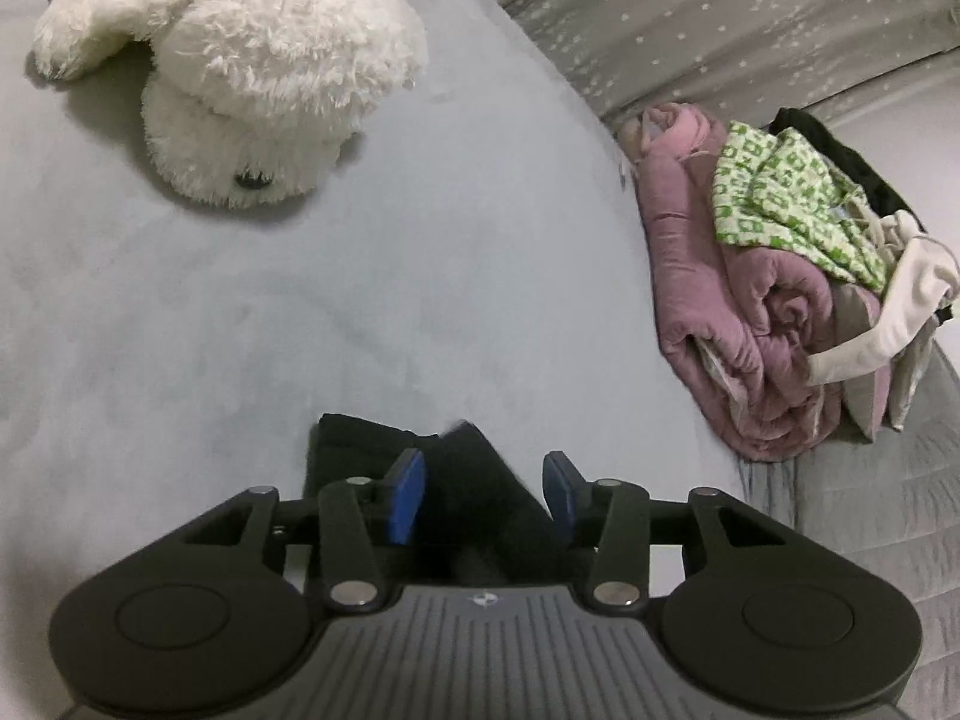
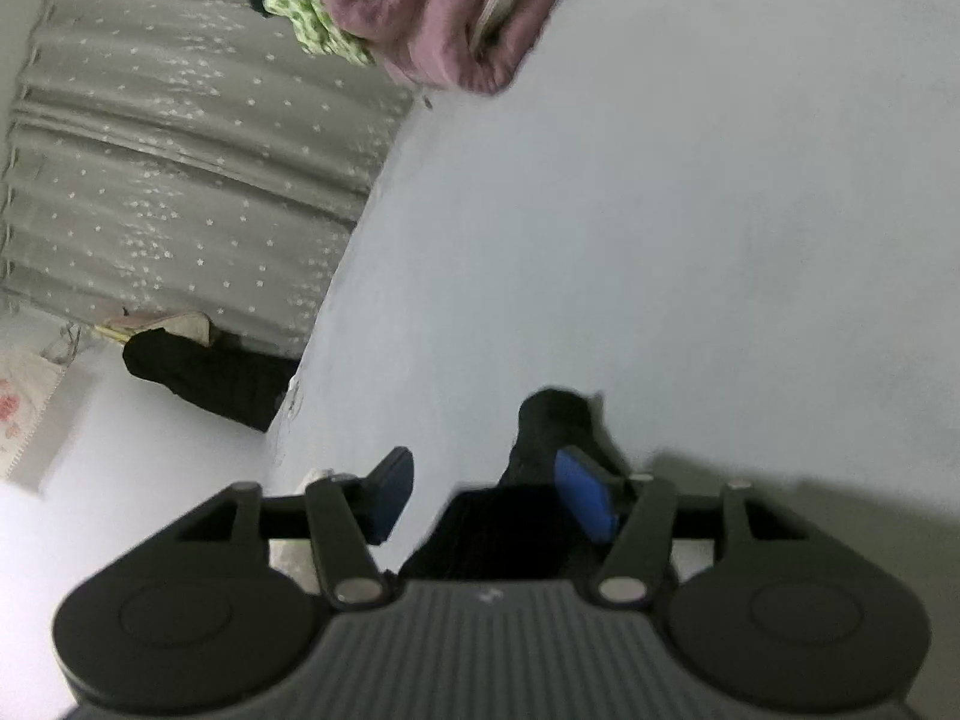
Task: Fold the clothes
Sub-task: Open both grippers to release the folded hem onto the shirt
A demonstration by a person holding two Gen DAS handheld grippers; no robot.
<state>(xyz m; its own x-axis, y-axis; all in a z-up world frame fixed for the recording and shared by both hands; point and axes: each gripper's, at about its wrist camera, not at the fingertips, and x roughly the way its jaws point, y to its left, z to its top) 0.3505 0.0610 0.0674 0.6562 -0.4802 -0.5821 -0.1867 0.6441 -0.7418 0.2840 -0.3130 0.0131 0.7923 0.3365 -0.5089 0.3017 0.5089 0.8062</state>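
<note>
A black garment [image 1: 474, 480] lies crumpled on the pale grey bed [image 1: 360, 300], right under my left gripper [image 1: 483, 495]. Its blue pads [image 1: 405, 495] stand wide apart on either side of a raised fold, without pinching it. In the right wrist view the same black garment [image 2: 540, 450] bunches against the right-hand pad [image 2: 585, 501] of my right gripper [image 2: 487, 498], which is also open. Most of the cloth is hidden beneath both gripper bodies.
A pile of clothes [image 1: 750, 312] with mauve, green-patterned, white and black pieces sits at the bed's right edge, also seen as the pile [image 2: 432, 12]. A white plush toy [image 1: 240, 72] lies far left. A grey starred curtain [image 2: 180, 150] hangs beside the bed, with a dark bundle [image 2: 210, 372] below it.
</note>
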